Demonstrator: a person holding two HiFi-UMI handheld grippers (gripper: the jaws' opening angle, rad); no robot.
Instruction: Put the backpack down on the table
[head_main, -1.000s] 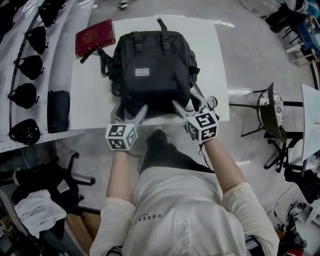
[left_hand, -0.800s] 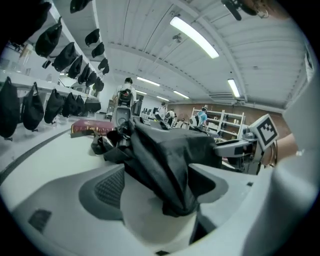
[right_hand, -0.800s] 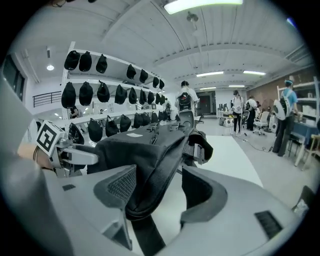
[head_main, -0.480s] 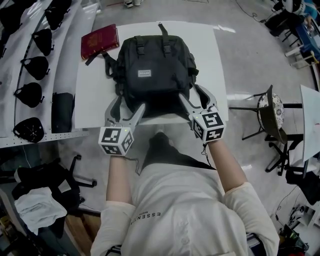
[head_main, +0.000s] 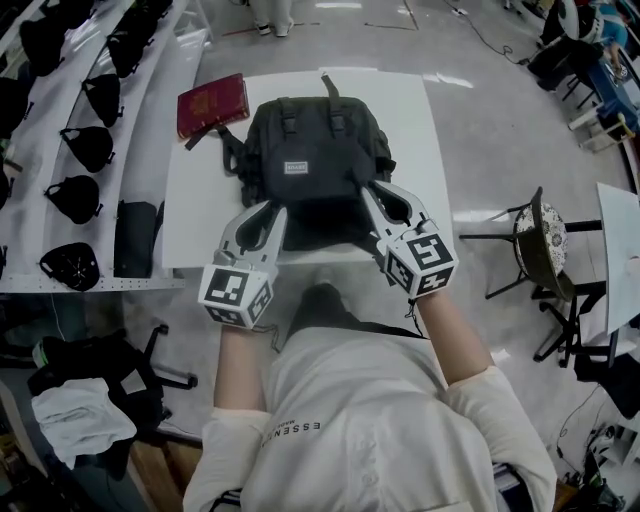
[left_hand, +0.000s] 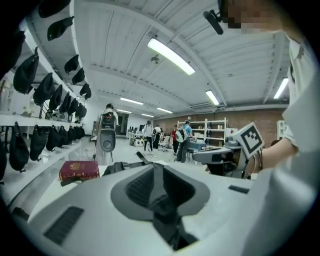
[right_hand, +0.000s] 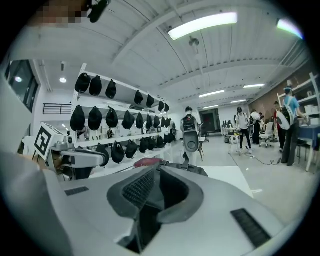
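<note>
The backpack (head_main: 318, 165) lies flat on the white table (head_main: 425, 130), with its front panel up and its top handle (head_main: 327, 85) pointing away from the person. A red book (head_main: 213, 103) lies just beside its far left corner. From how it rests, I judge that the task is as good as done. The left gripper (head_main: 262, 218) and the right gripper (head_main: 385, 205) are both held over the near edge of the bag. Their jaws have just been closing and now stand together. Each gripper's own view shows nothing between the pads, and the bag sits beyond and below them, so neither gripper holds anything. The backpack looks soft. Its cloth sags at the sides and it has no stiff frame, so I think it would fold and hang down if it were taken by one corner only. It seems lightly filled and not heavy, but this I cannot confirm. The fabric looks woven and matte, not slippery. If it must be lifted again, the top handle or the two lower side edges, one for each gripper, seem the best places to take hold. The loose strap (head_main: 226, 150) at the left could catch on the book.
</note>
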